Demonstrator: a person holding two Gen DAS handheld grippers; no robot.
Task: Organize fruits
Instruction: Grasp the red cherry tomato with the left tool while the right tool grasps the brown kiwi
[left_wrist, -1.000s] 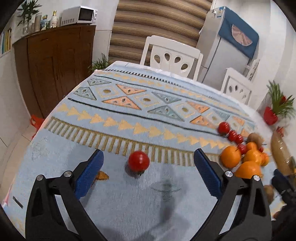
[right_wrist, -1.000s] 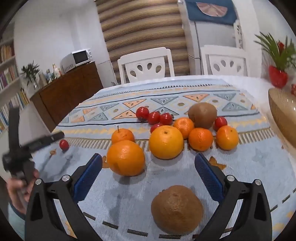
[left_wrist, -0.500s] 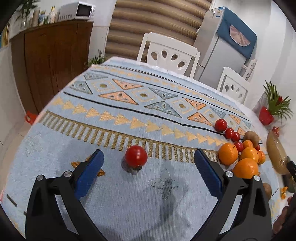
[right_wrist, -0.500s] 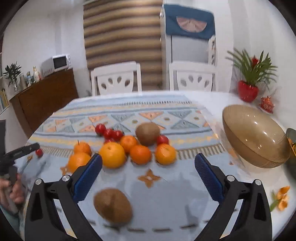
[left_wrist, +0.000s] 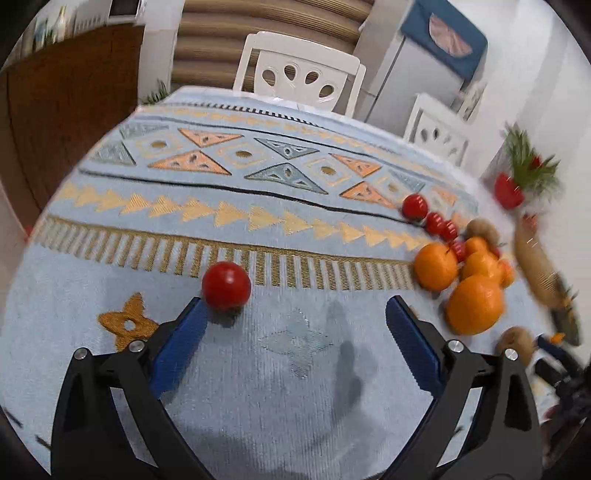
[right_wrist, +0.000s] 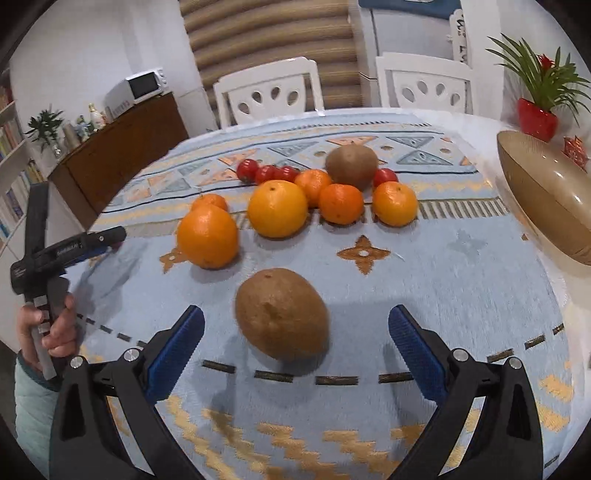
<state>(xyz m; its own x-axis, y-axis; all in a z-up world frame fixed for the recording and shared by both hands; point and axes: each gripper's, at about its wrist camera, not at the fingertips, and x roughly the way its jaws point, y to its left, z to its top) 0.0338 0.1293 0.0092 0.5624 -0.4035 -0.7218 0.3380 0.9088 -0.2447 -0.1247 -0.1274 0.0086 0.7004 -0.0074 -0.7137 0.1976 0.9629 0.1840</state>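
A lone red tomato (left_wrist: 226, 285) lies on the patterned cloth just ahead of the left fingertip of my open left gripper (left_wrist: 295, 306). A pile of oranges (left_wrist: 474, 302), small tomatoes (left_wrist: 415, 206) and kiwis lies to its right. In the right wrist view, a brown kiwi (right_wrist: 282, 313) lies between the wide-open fingers of my right gripper (right_wrist: 295, 314). Beyond it sit oranges (right_wrist: 277, 208), tangerines (right_wrist: 394, 203), a second kiwi (right_wrist: 351, 167) and small tomatoes (right_wrist: 247, 170). A person's hand (right_wrist: 48, 328) holds the left gripper at the left edge.
An amber glass bowl (right_wrist: 546, 199) stands at the table's right edge, with a red potted plant (right_wrist: 537, 118) behind it. White chairs (right_wrist: 269, 94) stand at the far side. A wooden cabinet (right_wrist: 118, 147) with a microwave is at the left.
The left gripper has moved forward and right, so the lone tomato now lies by its left fingertip. The right gripper swung out and came back close over the near kiwi.
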